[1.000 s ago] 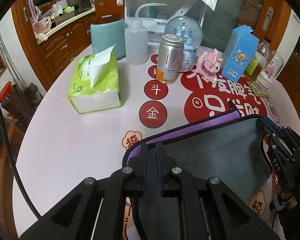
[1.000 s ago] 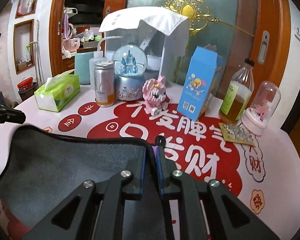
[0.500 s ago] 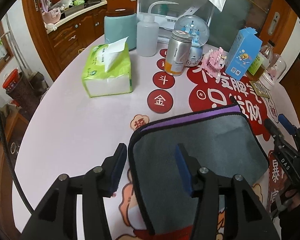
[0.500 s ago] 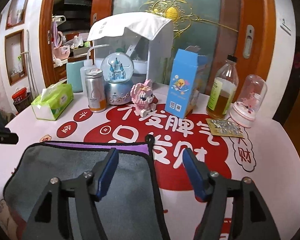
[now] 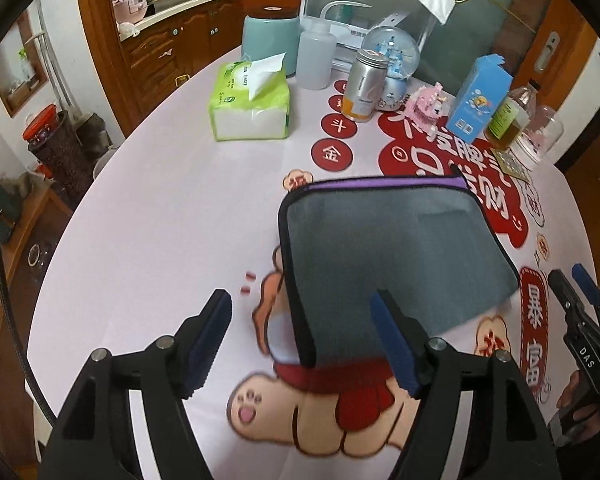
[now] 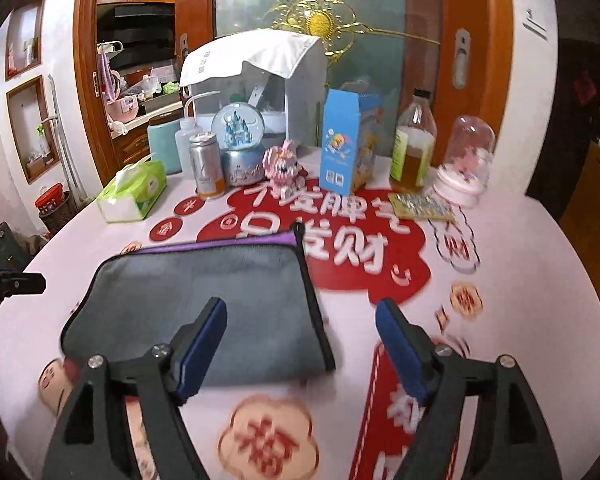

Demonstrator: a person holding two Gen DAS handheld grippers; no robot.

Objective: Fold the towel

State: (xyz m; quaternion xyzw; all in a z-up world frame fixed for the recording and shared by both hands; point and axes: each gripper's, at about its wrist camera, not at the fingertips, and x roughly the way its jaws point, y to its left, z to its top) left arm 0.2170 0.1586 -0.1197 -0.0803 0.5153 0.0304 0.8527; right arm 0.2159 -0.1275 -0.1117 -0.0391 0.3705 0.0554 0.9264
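Towel (image 5: 396, 256) lies folded once on the table, both grippers free of it.

Its grey top layer sits almost flush over the purple one, whose strip shows at the far edge, on the printed tablecloth (image 5: 172, 216); left gripper (image 5: 304, 340) and right gripper (image 6: 300, 344) have fingers spread apart, holding nothing; a second fold may be left.

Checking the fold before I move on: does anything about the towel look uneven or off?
Slightly: the grey towel lies folded flat, but a purple strip of the lower layer shows along its far edge, so the edges don't quite line up.
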